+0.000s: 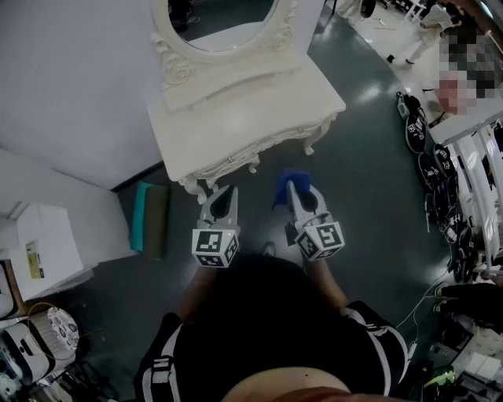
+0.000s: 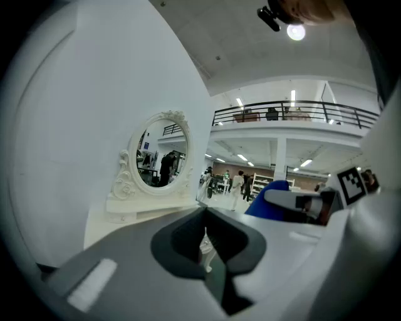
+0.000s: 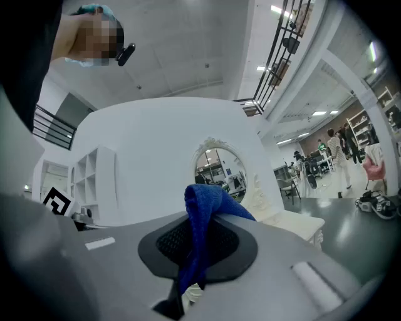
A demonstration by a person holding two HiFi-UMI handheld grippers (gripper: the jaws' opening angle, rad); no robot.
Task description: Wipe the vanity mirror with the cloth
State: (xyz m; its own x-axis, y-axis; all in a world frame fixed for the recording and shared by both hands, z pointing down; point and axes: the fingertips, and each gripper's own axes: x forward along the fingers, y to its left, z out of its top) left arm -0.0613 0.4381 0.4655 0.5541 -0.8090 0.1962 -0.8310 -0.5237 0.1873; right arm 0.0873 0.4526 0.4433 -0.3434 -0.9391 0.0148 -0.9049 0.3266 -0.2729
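The white vanity table [image 1: 259, 102] stands ahead of me against the wall, with its oval mirror [image 1: 228, 20] in a carved frame at the back. Both grippers hover just short of the table's front edge. My right gripper [image 1: 295, 192] is shut on a blue cloth [image 1: 292, 179], which pokes up between its jaws [image 3: 203, 213] in front of the mirror [image 3: 219, 169]. My left gripper [image 1: 223, 196] is shut with nothing in it [image 2: 207, 244]. In the left gripper view the mirror [image 2: 160, 160] sits to the left and the cloth [image 2: 269, 197] to the right.
A teal and olive box [image 1: 151, 218] lies on the floor left of the table. White boxes [image 1: 39, 243] and gear crowd the lower left. Cases and cables [image 1: 440, 180] line the right side. People stand at the far right. A white wall rises behind the vanity.
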